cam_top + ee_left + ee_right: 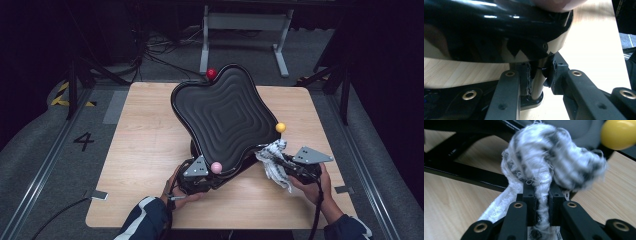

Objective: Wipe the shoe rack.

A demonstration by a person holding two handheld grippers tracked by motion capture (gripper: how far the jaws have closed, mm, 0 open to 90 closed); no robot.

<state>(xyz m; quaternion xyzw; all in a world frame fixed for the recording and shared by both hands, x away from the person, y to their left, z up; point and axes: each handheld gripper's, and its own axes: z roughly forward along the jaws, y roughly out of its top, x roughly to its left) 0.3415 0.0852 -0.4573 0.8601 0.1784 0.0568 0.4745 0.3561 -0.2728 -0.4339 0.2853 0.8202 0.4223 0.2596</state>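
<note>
Left gripper [537,75]: clamped on the black post [537,82] under the tray [225,117] — tray is held tilted above the table [145,150].
Right gripper [541,202]: pinched on a white-and-black cloth [554,160].
Cloth: bunched at the tray's right edge — just below the yellow ball [280,127].

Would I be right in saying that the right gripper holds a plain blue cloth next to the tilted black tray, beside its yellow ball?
Not quite: the cloth is white with black stripes, not plain blue, as the right gripper view shows. The rest stands: the right gripper is shut on it next to the tilted black tray, beside the yellow ball.
</note>
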